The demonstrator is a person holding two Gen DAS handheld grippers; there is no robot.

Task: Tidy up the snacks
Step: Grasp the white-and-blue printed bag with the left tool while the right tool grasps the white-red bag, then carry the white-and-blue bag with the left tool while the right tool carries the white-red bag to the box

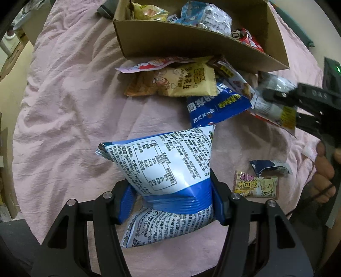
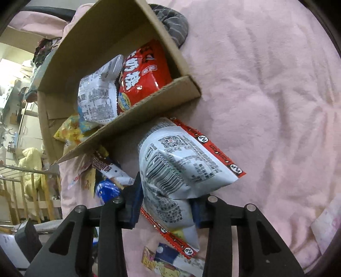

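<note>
Left tool (image 1: pixel 170 204) clamps a blue-and-white snack bag (image 1: pixel 168 170) at its pinched waist, blue pads denting both sides, bag lifted over the pink bedsheet (image 1: pixel 64 106). Right tool (image 2: pixel 166 209) is closed on a white bag with red edging (image 2: pixel 181 164), barcode side up, pads squeezing its lower part; no earlier view to compare. Cardboard box (image 1: pixel 181 42) sits on the sheet ahead, already holding a red packet (image 2: pixel 142 78), a white printed bag (image 2: pixel 98 98) and a yellow one (image 1: pixel 147 11). Loose snacks lie just outside the box wall: a yellow peanut pack (image 1: pixel 187 82), a dark blue pack (image 1: pixel 217 104). A small cartoon candy pack (image 1: pixel 255 184) lies apart near the person's hand (image 1: pixel 324 170)
</note>
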